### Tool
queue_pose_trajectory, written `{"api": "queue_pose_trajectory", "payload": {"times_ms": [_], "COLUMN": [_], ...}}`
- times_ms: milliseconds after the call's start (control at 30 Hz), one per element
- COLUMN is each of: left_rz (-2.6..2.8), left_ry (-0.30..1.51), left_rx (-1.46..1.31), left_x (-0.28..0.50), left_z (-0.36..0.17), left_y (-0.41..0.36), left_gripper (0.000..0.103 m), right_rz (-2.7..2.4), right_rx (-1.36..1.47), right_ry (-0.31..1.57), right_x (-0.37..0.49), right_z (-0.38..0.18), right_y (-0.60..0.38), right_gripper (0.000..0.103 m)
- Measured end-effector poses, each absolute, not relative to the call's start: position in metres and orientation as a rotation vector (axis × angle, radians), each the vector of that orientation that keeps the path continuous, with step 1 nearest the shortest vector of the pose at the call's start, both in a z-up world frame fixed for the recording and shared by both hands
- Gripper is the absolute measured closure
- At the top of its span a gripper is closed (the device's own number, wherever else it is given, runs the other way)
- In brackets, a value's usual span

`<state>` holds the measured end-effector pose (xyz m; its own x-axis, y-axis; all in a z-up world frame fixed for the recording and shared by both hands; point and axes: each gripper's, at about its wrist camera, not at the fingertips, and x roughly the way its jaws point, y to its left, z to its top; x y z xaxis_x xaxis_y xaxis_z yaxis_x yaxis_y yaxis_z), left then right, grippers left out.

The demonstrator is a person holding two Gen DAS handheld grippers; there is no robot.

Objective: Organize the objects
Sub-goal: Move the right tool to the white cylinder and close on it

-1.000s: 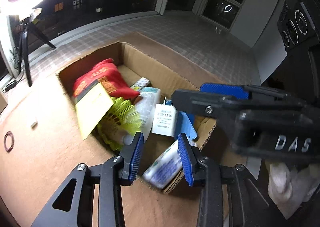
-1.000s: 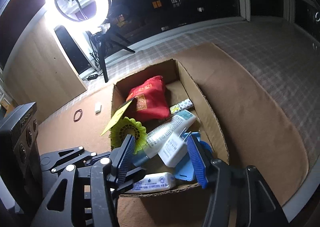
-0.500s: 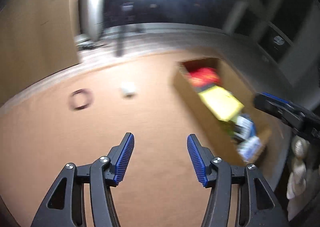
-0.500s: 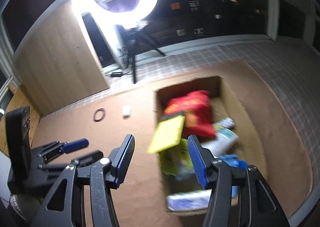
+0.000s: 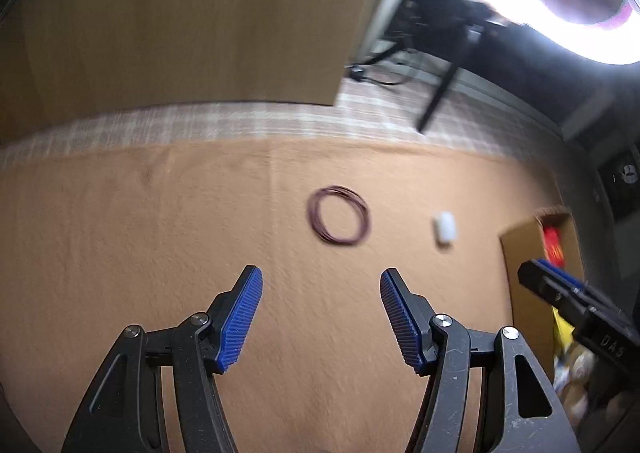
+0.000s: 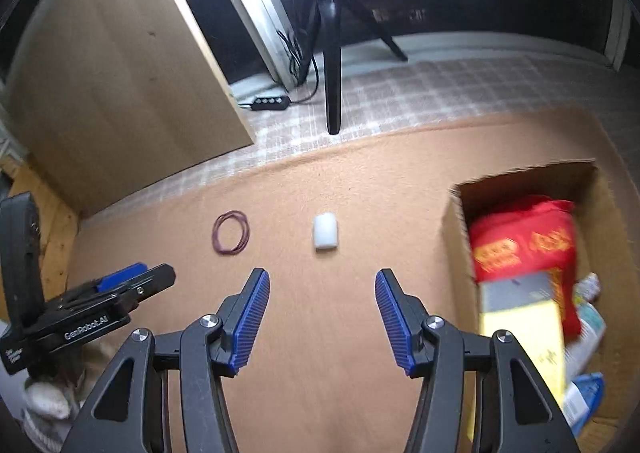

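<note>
A loop of dark red rubber bands (image 5: pixel 338 215) (image 6: pixel 231 232) lies on the brown mat. A small white block (image 5: pixel 444 227) (image 6: pixel 326 232) lies to its right. My left gripper (image 5: pixel 320 279) is open and empty, just short of the rubber bands. My right gripper (image 6: pixel 322 279) is open and empty, just short of the white block. A cardboard box (image 6: pixel 454 237) (image 5: pixel 520 253) at the right holds a red bag (image 6: pixel 524 237), a yellow card (image 6: pixel 520 337) and other items.
The brown mat (image 6: pixel 360 173) (image 5: pixel 120 233) covers a checked cloth. A wooden panel (image 5: pixel 180 13) (image 6: pixel 120 73) stands at the back left. A ring light tripod leg (image 6: pixel 332 93) and a cable with a controller (image 6: pixel 272 103) stand behind the mat.
Both grippers have swung left, away from the box, toward the rubber bands and the white block. The left gripper has opened wider. Both are empty throughout.
</note>
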<state>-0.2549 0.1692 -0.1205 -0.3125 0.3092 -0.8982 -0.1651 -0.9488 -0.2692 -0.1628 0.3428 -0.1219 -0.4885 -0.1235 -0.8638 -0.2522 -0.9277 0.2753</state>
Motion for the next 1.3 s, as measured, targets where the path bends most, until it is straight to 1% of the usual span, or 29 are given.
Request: {"api": "queue_pose_trajectory", "payload": {"times_ms": [67, 167, 333, 467, 567, 633, 700, 867, 900, 967, 1000, 1033, 1100, 1200, 1300], "left_rz": [2.307, 2.306, 2.311, 2.305, 2.305, 2.315, 2.320, 2.355, 2.358, 2.357, 2.350, 2.342, 2.339, 2.337, 2.339], "left_ry": [-0.228, -0.229, -0.246, -0.228, -0.210, -0.199, -0.181, -0.104, -0.098, -0.111, -0.124, -0.143, -0.168, -0.179, -0.192], "left_rx": [-1.663, -1.679, -1.721, -1.738, -1.749, -1.742, -1.741, -1.740, -1.740, -1.739, -1.739, -1.740, -1.739, -1.736, -1.736], "left_x": [-0.266, -0.280, -0.300, -0.311, -0.316, -0.319, -0.321, -0.321, -0.322, -0.323, -0.322, -0.322, -0.322, -0.321, -0.318], "left_z": [-0.131, -0.145, -0.162, -0.170, -0.175, -0.175, -0.176, -0.177, -0.178, -0.179, -0.179, -0.180, -0.180, -0.180, -0.180], "left_y": [0.169, 0.173, 0.181, 0.188, 0.193, 0.196, 0.199, 0.206, 0.207, 0.206, 0.204, 0.203, 0.200, 0.197, 0.194], "left_gripper": [0.038, 0.038, 0.040, 0.053, 0.057, 0.059, 0.064, 0.084, 0.086, 0.097, 0.099, 0.100, 0.100, 0.103, 0.103], "right_rz": [2.545, 2.503, 2.435, 2.407, 2.400, 2.396, 2.392, 2.391, 2.391, 2.399, 2.406, 2.413, 2.427, 2.441, 2.452], "right_rx": [-1.588, -1.632, -1.695, -1.721, -1.731, -1.740, -1.748, -1.746, -1.746, -1.750, -1.750, -1.751, -1.757, -1.746, -1.738], "right_ry": [0.609, 0.652, 0.638, 0.624, 0.608, 0.601, 0.578, 0.457, 0.429, 0.395, 0.383, 0.379, 0.385, 0.348, 0.352], "right_x": [-0.179, -0.197, -0.222, -0.231, -0.236, -0.238, -0.241, -0.247, -0.247, -0.247, -0.247, -0.247, -0.247, -0.245, -0.243], "right_z": [-0.134, -0.147, -0.166, -0.177, -0.183, -0.186, -0.188, -0.189, -0.189, -0.189, -0.189, -0.189, -0.188, -0.186, -0.183], "right_y": [0.344, 0.346, 0.350, 0.353, 0.353, 0.353, 0.352, 0.345, 0.343, 0.339, 0.337, 0.336, 0.332, 0.328, 0.328], "right_gripper": [0.052, 0.052, 0.052, 0.052, 0.053, 0.055, 0.057, 0.064, 0.066, 0.072, 0.076, 0.081, 0.087, 0.089, 0.091]}}
